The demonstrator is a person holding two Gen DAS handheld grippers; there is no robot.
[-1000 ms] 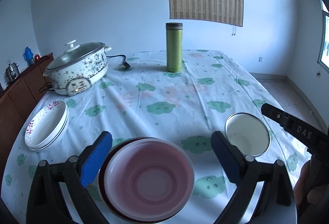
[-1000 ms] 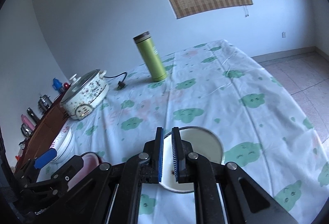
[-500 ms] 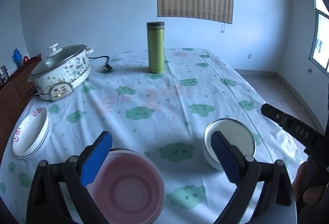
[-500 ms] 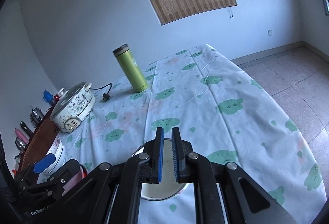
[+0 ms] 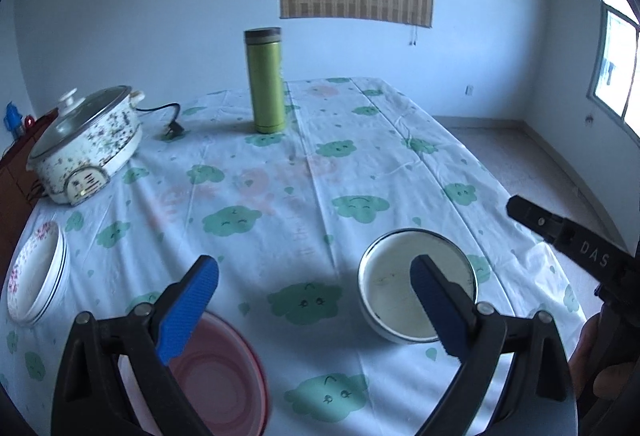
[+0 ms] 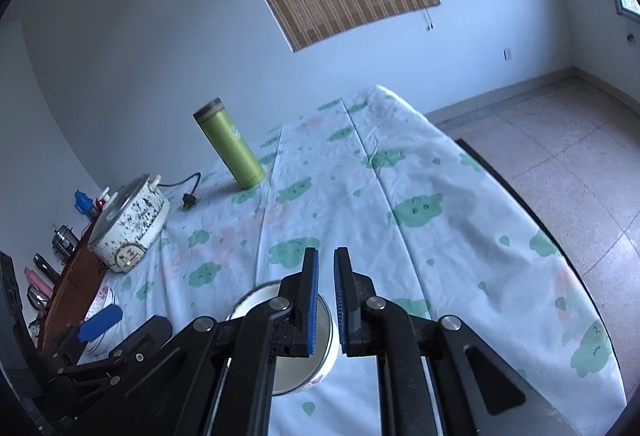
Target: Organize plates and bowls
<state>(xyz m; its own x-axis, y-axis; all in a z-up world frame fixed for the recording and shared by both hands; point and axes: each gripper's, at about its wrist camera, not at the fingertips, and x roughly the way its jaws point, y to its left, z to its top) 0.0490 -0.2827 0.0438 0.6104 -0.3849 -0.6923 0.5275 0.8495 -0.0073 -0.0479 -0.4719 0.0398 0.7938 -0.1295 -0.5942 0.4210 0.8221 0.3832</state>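
White bowl [image 5: 404,300] near pink bowl [image 5: 224,384], flask [image 5: 265,79] beyond

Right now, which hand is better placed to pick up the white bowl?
Left, probably. The left tongs stand wide open with one blue pad already over the white bowl. The right tongs are shut and empty above its rim, so they'd have to open first.

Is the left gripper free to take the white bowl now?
Probably yes: the left gripper is open and empty, the white bowl sits just ahead with nothing between, though the right gripper hovers close.
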